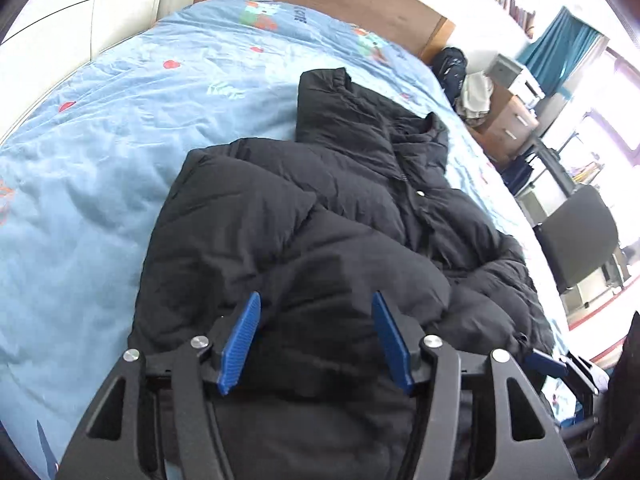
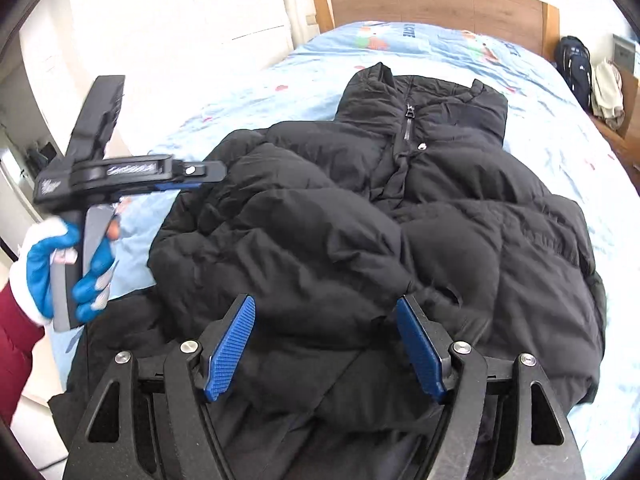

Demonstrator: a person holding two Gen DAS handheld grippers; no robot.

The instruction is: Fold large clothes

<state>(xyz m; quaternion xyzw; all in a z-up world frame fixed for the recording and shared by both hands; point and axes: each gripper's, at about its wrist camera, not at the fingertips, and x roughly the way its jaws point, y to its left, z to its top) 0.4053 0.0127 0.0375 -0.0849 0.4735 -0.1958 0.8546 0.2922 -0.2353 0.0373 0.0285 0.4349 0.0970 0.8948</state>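
Note:
A large black puffer jacket (image 1: pixel 320 208) lies front up on the light blue bed cover (image 1: pixel 120 120), collar toward the headboard, with both sleeves folded in across the chest. It also shows in the right wrist view (image 2: pixel 380 220). My left gripper (image 1: pixel 316 304) is open, its blue pads just above the jacket's lower part, holding nothing. My right gripper (image 2: pixel 326 308) is open over the jacket's hem, empty. The left gripper also shows in the right wrist view (image 2: pixel 208 178), held by a blue-gloved hand (image 2: pixel 48 268) at the jacket's left edge.
A wooden headboard (image 2: pixel 432 0) stands at the far end of the bed (image 2: pixel 560 128). A dark backpack (image 2: pixel 576 68), a heap of pale clothes (image 1: pixel 476 96), wooden drawers (image 1: pixel 508 124) and a dark chair (image 1: pixel 576 236) stand along the right side. A white wardrobe (image 2: pixel 160 32) stands at the left.

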